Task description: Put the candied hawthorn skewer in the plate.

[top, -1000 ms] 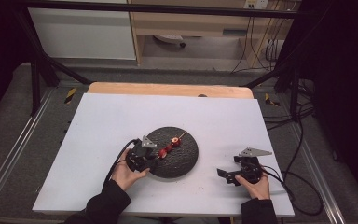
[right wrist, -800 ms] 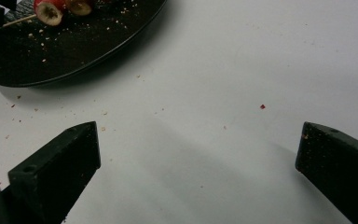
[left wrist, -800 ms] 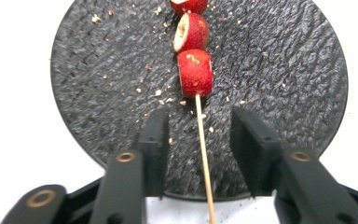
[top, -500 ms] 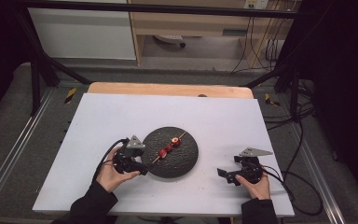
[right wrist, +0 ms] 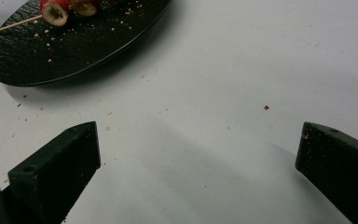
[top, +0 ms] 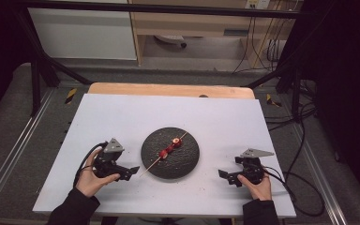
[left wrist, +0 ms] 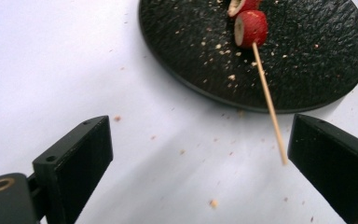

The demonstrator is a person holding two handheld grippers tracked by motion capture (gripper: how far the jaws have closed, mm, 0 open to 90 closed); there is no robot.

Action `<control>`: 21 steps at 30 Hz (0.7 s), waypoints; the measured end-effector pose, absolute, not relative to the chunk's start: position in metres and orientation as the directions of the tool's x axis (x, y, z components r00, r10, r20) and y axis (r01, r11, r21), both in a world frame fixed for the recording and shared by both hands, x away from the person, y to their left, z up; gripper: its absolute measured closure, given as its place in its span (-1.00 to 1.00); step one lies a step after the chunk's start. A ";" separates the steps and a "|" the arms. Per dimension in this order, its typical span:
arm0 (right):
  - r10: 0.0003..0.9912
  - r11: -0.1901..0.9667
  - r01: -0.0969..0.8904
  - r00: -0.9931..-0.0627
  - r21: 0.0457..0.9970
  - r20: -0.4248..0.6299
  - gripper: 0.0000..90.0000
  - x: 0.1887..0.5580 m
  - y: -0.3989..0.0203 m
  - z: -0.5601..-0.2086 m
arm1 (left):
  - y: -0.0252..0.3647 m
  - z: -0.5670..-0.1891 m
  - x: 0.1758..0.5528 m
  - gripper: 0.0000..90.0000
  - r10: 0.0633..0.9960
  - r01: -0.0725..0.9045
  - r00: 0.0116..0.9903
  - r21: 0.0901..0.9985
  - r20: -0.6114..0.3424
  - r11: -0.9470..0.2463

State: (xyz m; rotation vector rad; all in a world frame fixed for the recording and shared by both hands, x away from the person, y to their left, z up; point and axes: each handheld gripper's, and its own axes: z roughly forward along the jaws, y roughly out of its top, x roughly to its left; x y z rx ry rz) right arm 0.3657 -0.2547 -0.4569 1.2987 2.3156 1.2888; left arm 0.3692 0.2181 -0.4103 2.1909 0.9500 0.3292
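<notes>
Skewer lying on the black plate, both claws standing open beside it.

In the left claw view the far pieces of the fruit skewer [left wrist: 261, 70] are being cut off by the top edge, and what fruit it is stays hard to tell: red rounds with pale centres. Left of the plate on the white counter [top: 122, 117], the left claw [top: 130, 172] is resting with its jaws, which have just been opening, spread wide; the stick's bare tip is poking out over the rim between them, near one jaw, pressed by neither. The black plate [top: 187, 161] is sitting mid-counter, carrying the skewer [top: 168, 150] slantwise, with crumbs scattered on it and around it. Well to the right, the right claw [top: 228, 177] is sitting on the counter, jaws wide apart, holding nothing.
</notes>
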 end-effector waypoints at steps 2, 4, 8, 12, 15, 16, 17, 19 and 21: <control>0.764 0.244 0.599 -0.603 0.763 0.230 -0.99 0.366 -0.255 -0.457 | 0.226 -0.412 0.367 -0.87 0.722 0.531 0.690 0.712 -0.050 -0.458; 0.764 0.242 0.601 -0.602 0.762 0.232 -0.99 0.365 -0.254 -0.457 | 0.234 -0.415 0.365 -0.87 0.728 0.530 0.684 0.723 -0.054 -0.444; 0.762 0.245 0.601 -0.605 0.761 0.232 -0.99 0.365 -0.255 -0.457 | 0.248 -0.422 0.360 -0.86 0.735 0.520 0.676 0.739 -0.050 -0.428; 0.758 0.253 0.597 -0.611 0.761 0.228 -0.99 0.365 -0.255 -0.457 | 0.259 -0.431 0.356 -0.86 0.741 0.518 0.670 0.746 -0.051 -0.418; 0.757 0.254 0.598 -0.612 0.760 0.228 -0.99 0.365 -0.254 -0.457 | 0.266 -0.438 0.353 -0.86 0.742 0.510 0.669 0.752 -0.042 -0.418; 0.757 0.256 0.596 -0.613 0.761 0.226 -0.99 0.365 -0.254 -0.458 | 0.267 -0.440 0.353 -0.86 0.741 0.508 0.670 0.755 -0.043 -0.415; 0.756 0.259 0.594 -0.616 0.762 0.222 -0.99 0.365 -0.254 -0.458 | 0.269 -0.442 0.352 -0.86 0.742 0.508 0.669 0.756 -0.045 -0.413; 0.751 0.262 0.593 -0.621 0.761 0.225 -0.99 0.364 -0.254 -0.458 | 0.272 -0.445 0.350 -0.86 0.744 0.510 0.666 0.757 -0.048 -0.408; 0.745 0.270 0.591 -0.628 0.760 0.224 -0.99 0.364 -0.254 -0.458 | 0.274 -0.447 0.349 -0.87 0.748 0.509 0.662 0.759 -0.045 -0.405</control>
